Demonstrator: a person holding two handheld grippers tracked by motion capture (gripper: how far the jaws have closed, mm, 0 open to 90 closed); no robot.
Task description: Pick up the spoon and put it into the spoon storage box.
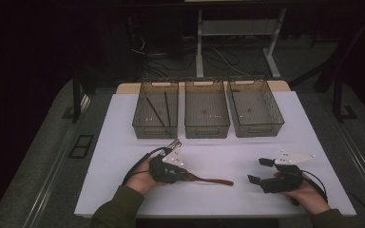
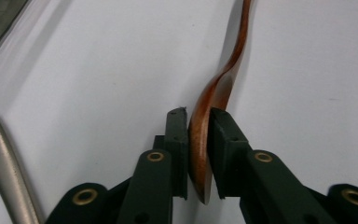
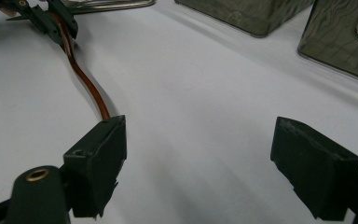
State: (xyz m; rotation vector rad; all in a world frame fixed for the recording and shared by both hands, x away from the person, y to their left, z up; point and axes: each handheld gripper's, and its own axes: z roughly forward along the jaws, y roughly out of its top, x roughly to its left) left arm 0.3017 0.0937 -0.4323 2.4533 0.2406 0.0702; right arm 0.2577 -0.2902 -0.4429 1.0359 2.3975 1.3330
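Two grippers sit low over the near part of the white table [image 1: 123, 142], one in each of your hands. On the left, your left gripper [image 1: 186, 176] has its jaws clamped on the broad end of a wooden spoon [image 1: 211, 180]; the left gripper view shows both pads pressing the spoon's brown bowl, which stands on edge between them, while the thin handle runs away across the white surface. In the high view the spoon lies near the front edge, just left of the middle, its handle stretching right toward your other hand. Beyond it, at the far side of the table, three smoky plastic bins stand in a row: the left bin [image 1: 156, 111] holds a few dark sticks, the middle bin [image 1: 206, 110] and the right bin [image 1: 255, 107] sit just beside it. On the right, your right gripper [image 1: 260, 170] rests near the front edge with its jaws wide apart and nothing between them, well clear of the spoon's handle tip.
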